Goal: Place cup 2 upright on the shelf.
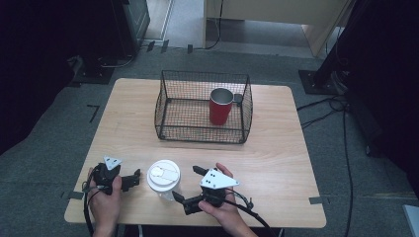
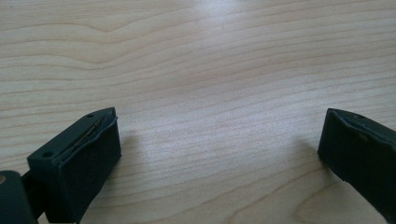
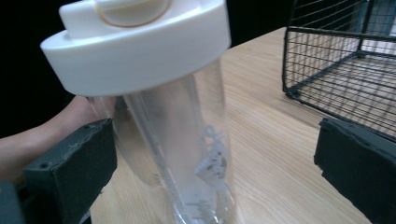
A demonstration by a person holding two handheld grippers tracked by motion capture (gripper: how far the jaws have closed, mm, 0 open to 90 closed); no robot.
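A clear bottle with a white lid stands upright on the bench, low in the middle of the high view; its long axis runs straight up from the wood, lid uppermost and base on the surface. In the right gripper view the bottle fills the left and centre of the frame, leaning slightly to the left in the picture because of the camera's tilt, with the white lid at the top left and faint white print on the clear wall. The right gripper sits just right of the bottle in the lower centre of the high view, its jaws spread wide, one above and one below the bottle's right side; in its own view the bottle stands between the two black pads, close to the left one and apart from the right one, not clamped. The left gripper lies just left of the bottle at the lower left, also wide open, and its own view looks down on bare pale wood grain. A black wire basket stands in the upper middle of the bench, well apart from the bottle, with a red cup upright in its right half. Around the bench is grey carpet with cables at the right and dark equipment at the upper left.
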